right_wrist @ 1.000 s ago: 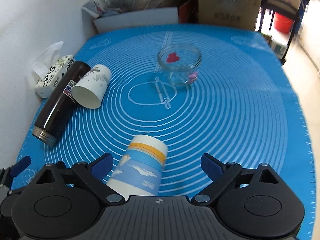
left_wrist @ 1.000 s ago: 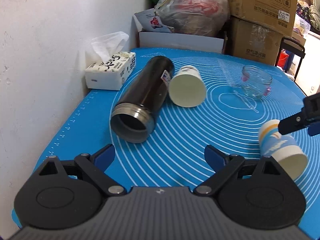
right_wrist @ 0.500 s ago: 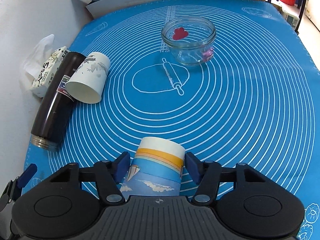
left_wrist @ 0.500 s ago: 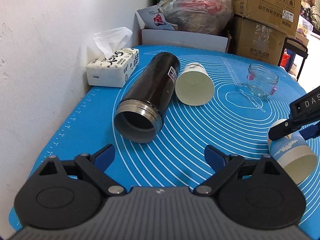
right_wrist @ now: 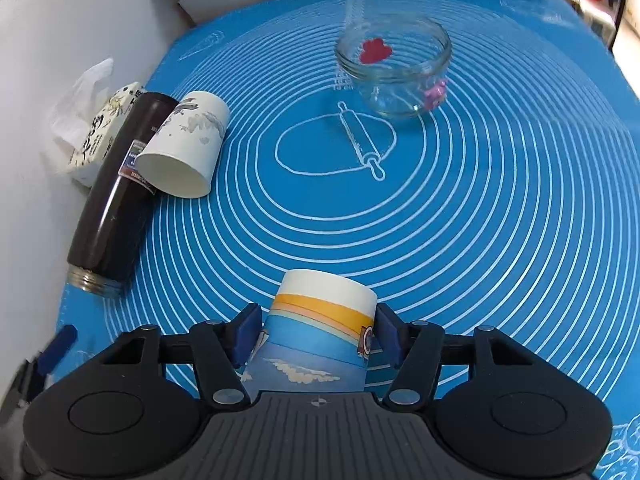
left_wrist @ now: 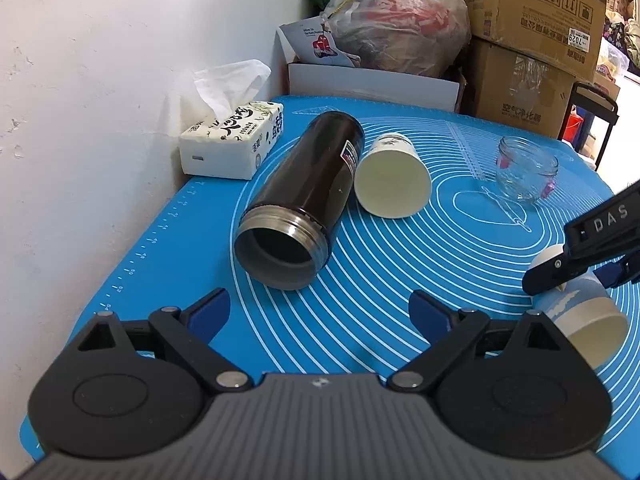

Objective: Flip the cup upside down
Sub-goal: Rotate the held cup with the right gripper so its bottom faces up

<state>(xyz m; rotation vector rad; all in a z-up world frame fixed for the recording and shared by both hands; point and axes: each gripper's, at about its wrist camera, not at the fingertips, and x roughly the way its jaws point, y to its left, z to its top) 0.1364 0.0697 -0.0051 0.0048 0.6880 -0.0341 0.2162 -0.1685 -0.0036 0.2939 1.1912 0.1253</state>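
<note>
A paper cup with a blue sea print and an orange band [right_wrist: 320, 328] sits between the blue pads of my right gripper [right_wrist: 316, 334], which is shut on its sides; its closed bottom points away from the camera. In the left wrist view the same cup [left_wrist: 580, 316] shows at the right, mouth toward the camera, under the right gripper [left_wrist: 576, 276]. My left gripper [left_wrist: 320, 312] is open and empty above the blue mat [left_wrist: 380, 280], near its front left part.
A dark thermos [left_wrist: 300, 204] lies on its side, mouth toward the left wrist camera. A white paper cup [left_wrist: 392, 180] lies against it. A tissue box [left_wrist: 232, 140] sits by the wall. A glass jar [right_wrist: 394, 64] stands farther back. Cardboard boxes [left_wrist: 532, 32] and bags stand behind the mat.
My right gripper has closed on the printed cup and lifted it slightly; a second ago its jaws were wide open around it. The left gripper has stayed open, shifting slightly.
</note>
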